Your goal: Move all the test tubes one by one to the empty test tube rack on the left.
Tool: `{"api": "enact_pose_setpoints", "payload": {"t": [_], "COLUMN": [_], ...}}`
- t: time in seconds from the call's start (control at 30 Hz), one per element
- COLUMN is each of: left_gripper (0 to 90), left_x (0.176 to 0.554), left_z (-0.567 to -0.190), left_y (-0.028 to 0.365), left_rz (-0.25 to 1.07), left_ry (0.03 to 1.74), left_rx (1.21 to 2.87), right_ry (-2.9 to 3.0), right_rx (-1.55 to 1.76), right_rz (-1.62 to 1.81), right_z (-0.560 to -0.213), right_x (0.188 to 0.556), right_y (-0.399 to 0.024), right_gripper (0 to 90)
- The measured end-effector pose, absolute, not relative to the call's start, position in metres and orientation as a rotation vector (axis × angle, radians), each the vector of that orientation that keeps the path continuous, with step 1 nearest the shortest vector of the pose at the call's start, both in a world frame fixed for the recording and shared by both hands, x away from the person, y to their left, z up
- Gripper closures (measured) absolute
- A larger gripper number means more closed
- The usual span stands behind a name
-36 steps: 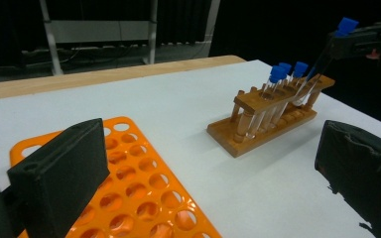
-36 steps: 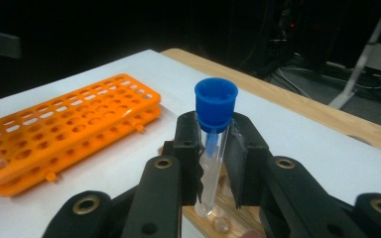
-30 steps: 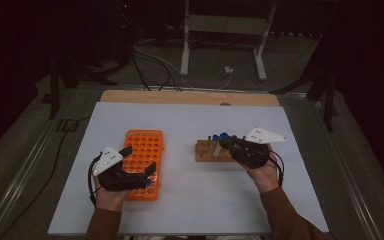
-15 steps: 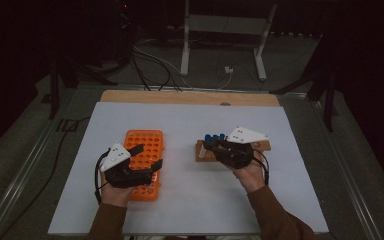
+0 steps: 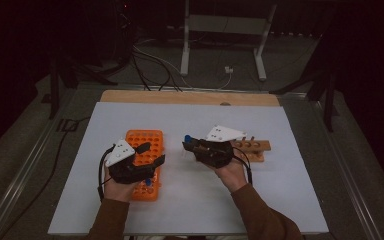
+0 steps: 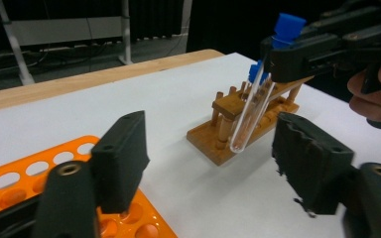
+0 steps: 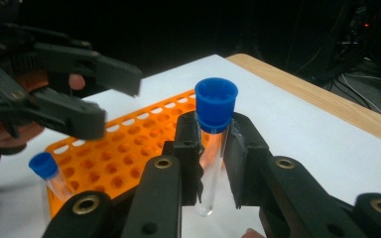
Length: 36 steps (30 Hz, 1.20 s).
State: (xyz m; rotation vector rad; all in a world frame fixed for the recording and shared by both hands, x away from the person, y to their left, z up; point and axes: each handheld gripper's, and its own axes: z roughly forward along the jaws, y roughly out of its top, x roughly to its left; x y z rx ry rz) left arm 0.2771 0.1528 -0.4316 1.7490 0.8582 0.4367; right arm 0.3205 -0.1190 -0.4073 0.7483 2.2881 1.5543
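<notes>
Carrying a capped test tube [image 7: 210, 148] across the white table [image 5: 280, 200], the right gripper [image 5: 192, 145] is clamping it just under the blue cap, jaws closed on the glass. In the high view the gripper is hovering between the wooden rack [image 5: 252, 148] and the orange rack [image 5: 147, 160], its nose aimed toward the orange one — so the tube is probably being moved from wood to plastic. Gripping high, right below the cap, is leaving the whole lower length free, which should help when the rounded bottom has to find a hole.

The tube's long axis is running nearly upright, cap on top and rounded end down; in the left gripper view it is leaning a little, its lower end slanting toward the table while hanging clear of it.

The left gripper [image 5: 150, 156] is sitting over the orange rack, and its jaws have just been closing, though they are standing apart with nothing between them — perhaps to steady the rack, though the pads are not pressing on it yet. One blue-capped tube [image 7: 49, 173] is already standing in a hole near the rack's front edge, so a neighbouring hole looks like the likely target.
</notes>
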Motion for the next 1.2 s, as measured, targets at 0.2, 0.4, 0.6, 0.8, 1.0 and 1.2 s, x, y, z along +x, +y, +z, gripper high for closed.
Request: {"api": "enact_pose_setpoints", "payload": {"t": [0.2,0.4,0.6,0.8,1.0,1.2], "left_gripper": [47.0,62.6,69.9,77.3,78.1,78.2], "left_x": [0.279,0.28,0.279,0.279,0.278,0.279], "left_z": [-0.434,-0.435,-0.437,-0.437,-0.438,-0.441], "left_y": [0.147,0.142,0.138,0.138,0.137,0.146], "left_rz": [0.451,0.459,0.473,0.495,0.512,0.509], "left_ry": [0.834,0.79,0.761,0.755,0.752,0.79], "left_rx": [1.773,1.81,1.844,1.852,1.86,1.839], "right_ry": [2.313,2.338,2.354,2.367,2.371,2.342], "right_rx": [0.731,0.713,0.71,0.7,0.706,0.761], "right_rz": [1.566,1.573,1.587,1.6,1.608,1.647], "right_z": [-0.408,-0.409,-0.41,-0.41,-0.41,-0.408], "right_x": [0.321,0.32,0.319,0.317,0.318,0.321], "right_y": [-0.101,-0.085,-0.075,-0.07,-0.073,-0.09], "right_gripper": [76.8,76.8,76.8,76.9,72.0,51.2]}}
